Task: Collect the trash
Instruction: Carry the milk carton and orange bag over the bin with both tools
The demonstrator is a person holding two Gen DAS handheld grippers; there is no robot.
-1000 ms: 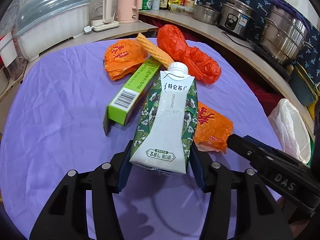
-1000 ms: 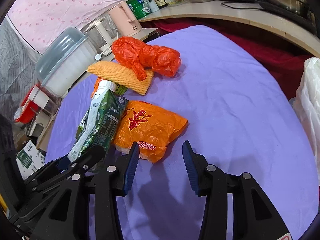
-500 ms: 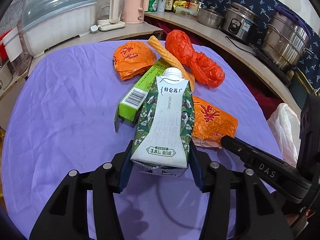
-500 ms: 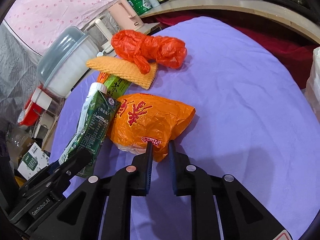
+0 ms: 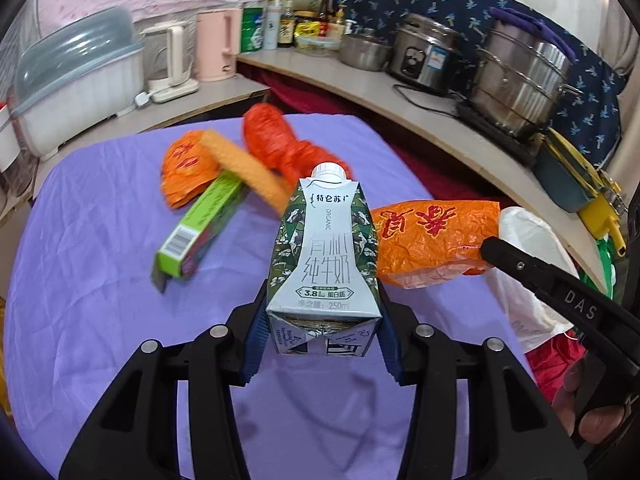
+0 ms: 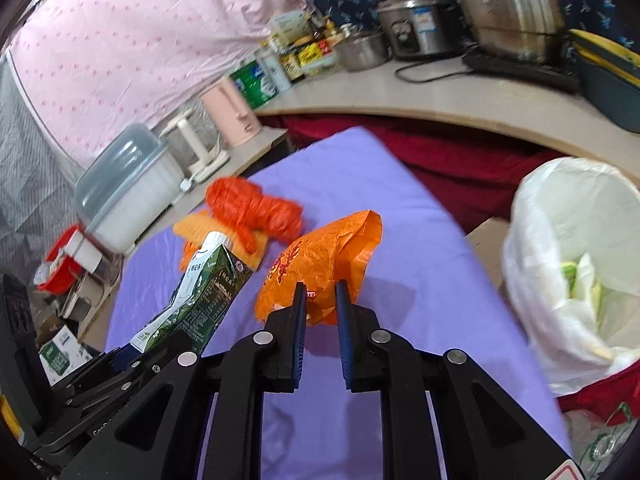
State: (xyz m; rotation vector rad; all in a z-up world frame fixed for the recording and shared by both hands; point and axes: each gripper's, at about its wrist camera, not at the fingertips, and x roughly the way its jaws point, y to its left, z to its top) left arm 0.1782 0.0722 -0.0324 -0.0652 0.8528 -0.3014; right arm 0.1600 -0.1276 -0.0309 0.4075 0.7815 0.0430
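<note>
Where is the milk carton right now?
The milk carton is clamped in the left gripper, lifted over the purple table, beside the orange bag.

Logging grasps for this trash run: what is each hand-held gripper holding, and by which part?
Left hand-held gripper clamps the milk carton at its base. Right hand-held gripper pinches the orange plastic bag by its near edge.

- Milk carton (image 5: 326,260): green-and-white, white screw cap, lifted clear of the cloth, cap tilted toward 12 o'clock.
- Orange plastic bag (image 6: 324,260): crinkled, red print, raised off the cloth at the carton's 3 o'clock.
- Green box (image 5: 200,228): flat on the cloth at the carton's 9 o'clock, barcode end nearest.
- Yellow sponge (image 5: 248,170), red bag (image 5: 280,144) and second orange bag (image 5: 186,166): clustered at 11 o'clock.
- White-lined bin (image 6: 576,264): open, at 3 o'clock beside the table.
</note>
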